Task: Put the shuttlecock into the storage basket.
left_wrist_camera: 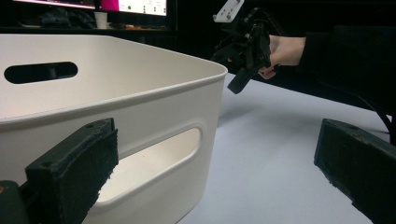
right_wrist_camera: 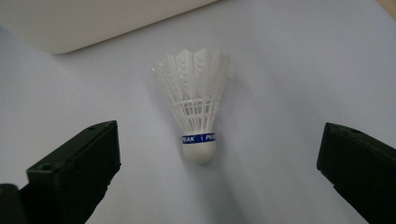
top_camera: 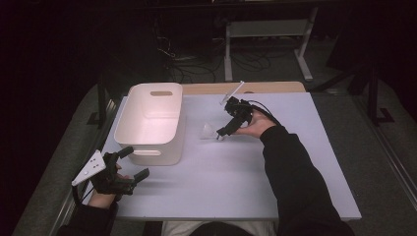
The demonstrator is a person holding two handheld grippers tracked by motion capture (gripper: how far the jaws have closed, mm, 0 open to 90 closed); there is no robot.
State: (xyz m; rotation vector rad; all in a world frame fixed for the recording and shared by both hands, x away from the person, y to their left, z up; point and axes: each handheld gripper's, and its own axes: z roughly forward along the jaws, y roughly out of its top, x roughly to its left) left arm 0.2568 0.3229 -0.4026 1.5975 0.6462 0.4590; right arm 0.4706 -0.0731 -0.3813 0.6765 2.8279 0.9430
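Note:
A white shuttlecock [right_wrist_camera: 197, 106] with a blue band lies on the pale table, its cork end toward my right gripper [right_wrist_camera: 217, 175]. That gripper's jaws stand wide apart on either side of it, not touching it. From above, the shuttlecock [top_camera: 208, 132] lies just right of the white plastic bin [top_camera: 150, 123], with the right gripper [top_camera: 222, 133] right beside it. My left gripper [top_camera: 134, 163] is open near the table's front left, close to the bin's near wall [left_wrist_camera: 154, 140]. The right gripper [left_wrist_camera: 243, 77] also shows far off in the left gripper view.
The bin looks empty and has handle slots [top_camera: 161, 93] in its end walls. A wooden strip [top_camera: 246, 87] runs along the table's far edge. Beyond it stand a white frame [top_camera: 268, 34] and loose cables on the dark floor.

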